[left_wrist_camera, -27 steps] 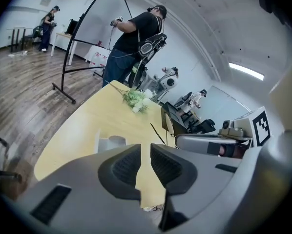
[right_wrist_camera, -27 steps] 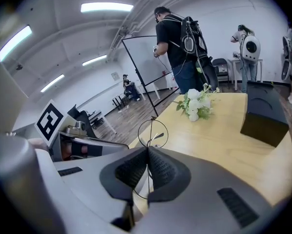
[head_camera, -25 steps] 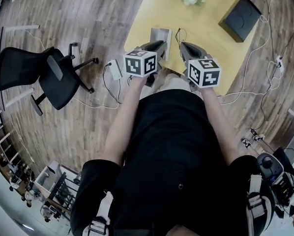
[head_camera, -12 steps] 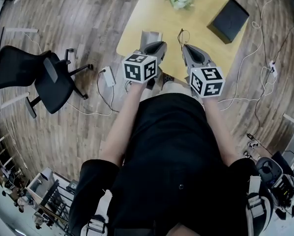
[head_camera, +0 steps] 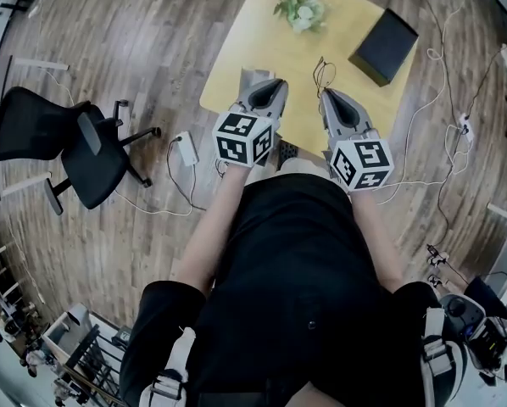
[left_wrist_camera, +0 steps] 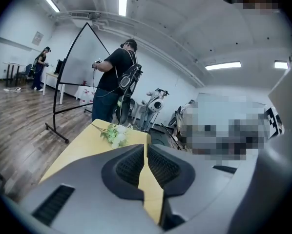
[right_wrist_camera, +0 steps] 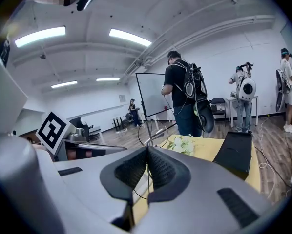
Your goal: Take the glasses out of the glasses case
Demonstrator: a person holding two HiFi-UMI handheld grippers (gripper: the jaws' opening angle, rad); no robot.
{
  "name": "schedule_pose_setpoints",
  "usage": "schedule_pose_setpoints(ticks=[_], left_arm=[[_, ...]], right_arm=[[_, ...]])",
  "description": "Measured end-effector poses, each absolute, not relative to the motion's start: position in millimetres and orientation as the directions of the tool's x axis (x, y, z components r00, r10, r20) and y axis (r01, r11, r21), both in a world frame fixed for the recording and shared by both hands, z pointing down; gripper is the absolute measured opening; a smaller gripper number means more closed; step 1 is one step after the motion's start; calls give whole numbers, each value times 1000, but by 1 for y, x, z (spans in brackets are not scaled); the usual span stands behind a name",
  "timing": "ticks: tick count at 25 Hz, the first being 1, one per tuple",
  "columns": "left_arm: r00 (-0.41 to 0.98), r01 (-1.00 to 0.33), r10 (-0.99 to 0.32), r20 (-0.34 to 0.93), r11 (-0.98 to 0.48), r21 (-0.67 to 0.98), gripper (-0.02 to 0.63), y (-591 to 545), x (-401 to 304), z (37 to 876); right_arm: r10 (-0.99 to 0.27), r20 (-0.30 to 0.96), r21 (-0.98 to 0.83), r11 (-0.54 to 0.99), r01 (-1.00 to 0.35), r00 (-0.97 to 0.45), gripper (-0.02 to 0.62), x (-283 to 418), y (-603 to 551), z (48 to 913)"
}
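Note:
Thin wire-rimmed glasses (right_wrist_camera: 152, 133) hang in front of my right gripper (right_wrist_camera: 147, 152), which is shut on their wire frame. In the head view the glasses (head_camera: 321, 68) show as a thin loop just past that gripper (head_camera: 327, 94), above the yellow table (head_camera: 236, 58). My left gripper (left_wrist_camera: 146, 150) is shut with nothing between its pads, and only the table top shows through the slit. It is held over the table's near edge (head_camera: 279, 83). A pale grey case-like thing (head_camera: 252, 79) lies on the table just left of it.
A flat black box (head_camera: 383, 45) lies at the table's right side, also in the right gripper view (right_wrist_camera: 234, 152). A small flower bunch (head_camera: 303, 8) lies at the far side. Cables trail on the wood floor (head_camera: 440, 142). An office chair (head_camera: 84, 147) stands left. Other people stand beyond.
Both grippers have risen and reached further over the table's near edge. The glasses have stayed with the right gripper. The pale thing has kept its place on the table.

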State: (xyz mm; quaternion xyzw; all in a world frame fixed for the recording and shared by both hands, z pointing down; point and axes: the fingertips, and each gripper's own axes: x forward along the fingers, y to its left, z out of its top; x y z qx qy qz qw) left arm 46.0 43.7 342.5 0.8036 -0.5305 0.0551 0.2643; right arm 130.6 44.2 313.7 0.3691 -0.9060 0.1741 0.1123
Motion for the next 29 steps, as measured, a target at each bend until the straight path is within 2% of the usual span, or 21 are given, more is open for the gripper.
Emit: schedule_pose_setpoints(ticks=[29], left_arm=[[345,-919,-852,394,-222,325,40,36,13,342]], right_arm=[[-571,298,-310,700,-644,-765,23,108,32,314]])
